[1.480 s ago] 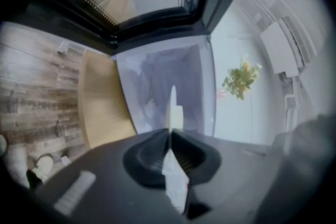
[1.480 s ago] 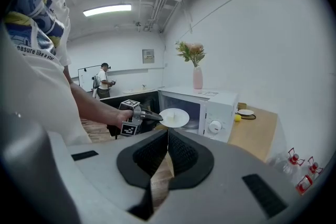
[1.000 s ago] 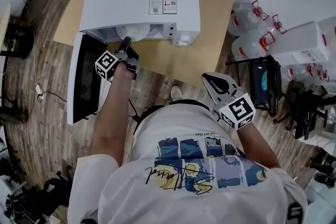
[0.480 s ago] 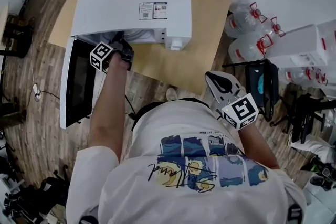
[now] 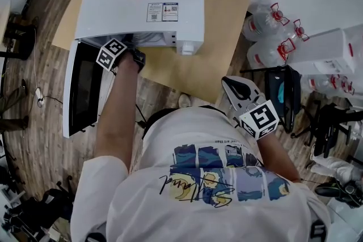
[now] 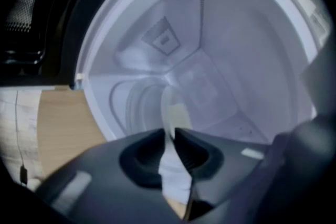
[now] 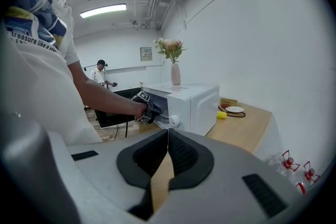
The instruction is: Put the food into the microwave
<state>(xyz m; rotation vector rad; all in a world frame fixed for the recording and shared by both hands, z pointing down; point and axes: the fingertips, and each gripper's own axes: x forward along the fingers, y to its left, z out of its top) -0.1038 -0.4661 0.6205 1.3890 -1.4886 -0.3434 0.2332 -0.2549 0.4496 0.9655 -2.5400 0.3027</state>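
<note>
On the wooden bench (image 5: 221,37) in the head view stands a white microwave (image 5: 142,0), its door (image 5: 85,88) swung open to the left. The left gripper (image 5: 131,52) reaches into the opening, and the right gripper (image 5: 229,86) hangs near the person's chest. In the left gripper view the jaws are opening inside the microwave, with the rim of a plate (image 6: 167,105) between their tips and something pale yellow on it. In the right gripper view the jaws are clenched together on nothing.
</note>
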